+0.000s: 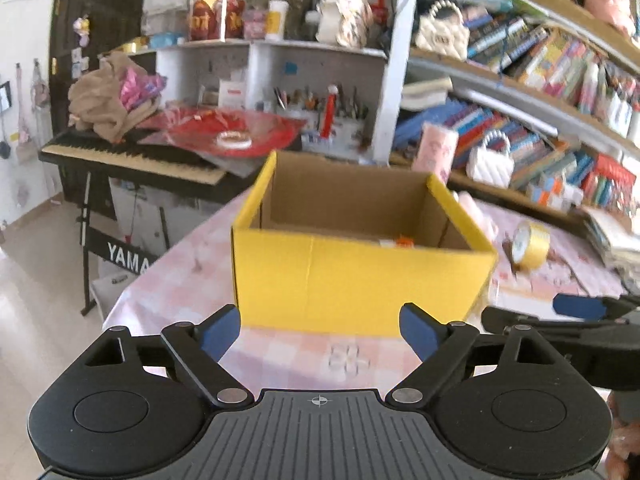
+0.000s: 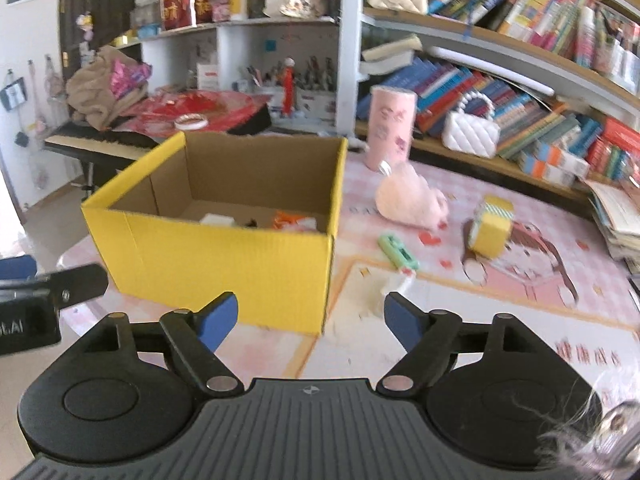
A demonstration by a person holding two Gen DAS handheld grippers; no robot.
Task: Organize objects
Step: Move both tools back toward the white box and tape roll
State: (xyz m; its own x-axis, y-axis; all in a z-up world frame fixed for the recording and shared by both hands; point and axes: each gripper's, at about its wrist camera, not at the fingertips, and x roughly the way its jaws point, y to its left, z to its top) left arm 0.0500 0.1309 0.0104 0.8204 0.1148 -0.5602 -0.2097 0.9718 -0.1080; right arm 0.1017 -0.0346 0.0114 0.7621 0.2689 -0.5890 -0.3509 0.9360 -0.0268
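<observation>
while both grippers – left gripper [image 1: 320, 330], right gripper [image 2: 311, 320] – gape empty, yellow box [image 2: 224, 256] holds small items [image 2: 296, 221].

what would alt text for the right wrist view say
An open, empty right hand-held gripper faces a yellow cardboard box holding a few small items, on a pink patterned table. Right of the box lie a pink plush, green clip and yellow tape roll.

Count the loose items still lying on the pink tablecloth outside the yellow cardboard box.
3 visible: a pink plush toy right of the box, a green rectangular gadget nearer the camera, and a yellow tape roll farther right. Others may be hidden.
</observation>
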